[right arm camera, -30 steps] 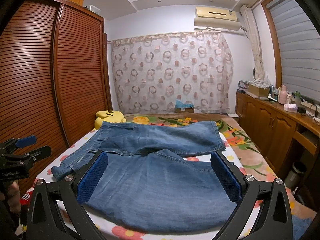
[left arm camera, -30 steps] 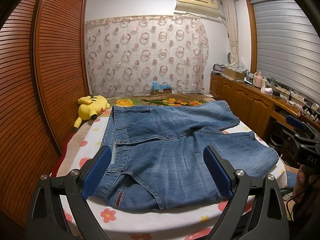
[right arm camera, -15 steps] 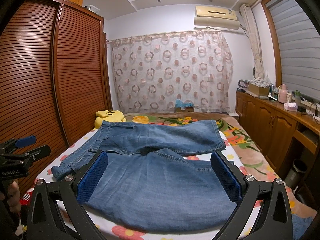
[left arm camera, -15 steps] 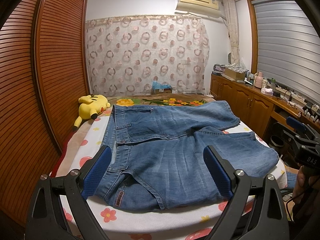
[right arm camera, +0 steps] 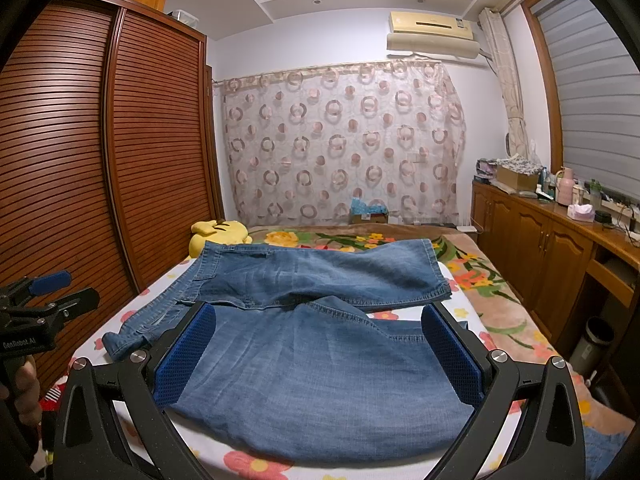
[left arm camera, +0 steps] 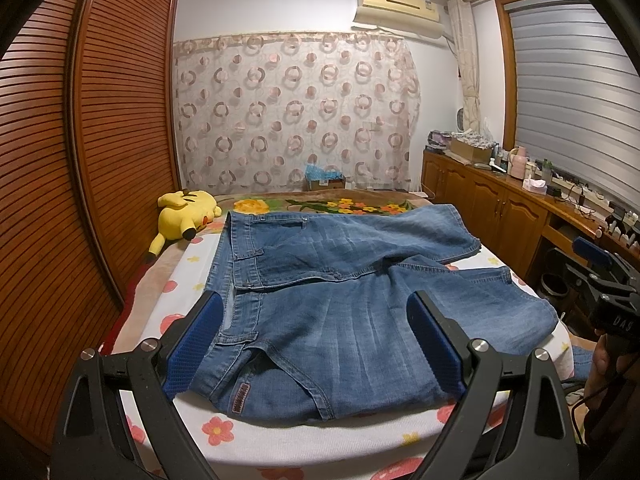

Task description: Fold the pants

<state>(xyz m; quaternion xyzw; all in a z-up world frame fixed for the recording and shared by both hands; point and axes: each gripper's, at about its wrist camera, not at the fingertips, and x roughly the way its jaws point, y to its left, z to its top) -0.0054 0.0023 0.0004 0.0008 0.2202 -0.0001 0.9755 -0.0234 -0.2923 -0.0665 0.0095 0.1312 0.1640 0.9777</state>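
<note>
Two grippers hover over the near edge of the bed (left arm camera: 224, 434), each with its jaws spread wide and nothing between the blue pads; the left gripper (left arm camera: 316, 344) faces the waistband end of the jeans (left arm camera: 360, 320), and the right gripper (right arm camera: 318, 354) faces the lower part of the nearer leg. Jeans lie flat on the flowered sheet, long axis running across the bed from left to right, waistband (left arm camera: 236, 280) toward the wardrobe (left arm camera: 80, 160) side and hems toward the cabinet (left arm camera: 500, 216) side; the two legs part in a shallow V, the farther leg (right arm camera: 340, 272) angled away toward the curtain (right arm camera: 344, 140), the nearer leg (right arm camera: 320, 380) directly ahead of the right jaws and reaching the mattress edge. Judged from this layout, the left hand is nearer the waist and the right hand nearer the hem, so a lengthwise fold bringing one leg over the other seems the likely first step, not yet begun. Beyond the denim sit a yellow plush toy (left arm camera: 186, 212) near the wardrobe and a floral blanket (right arm camera: 472, 276); an air conditioner (right arm camera: 432, 34) hangs above the curtain
</note>
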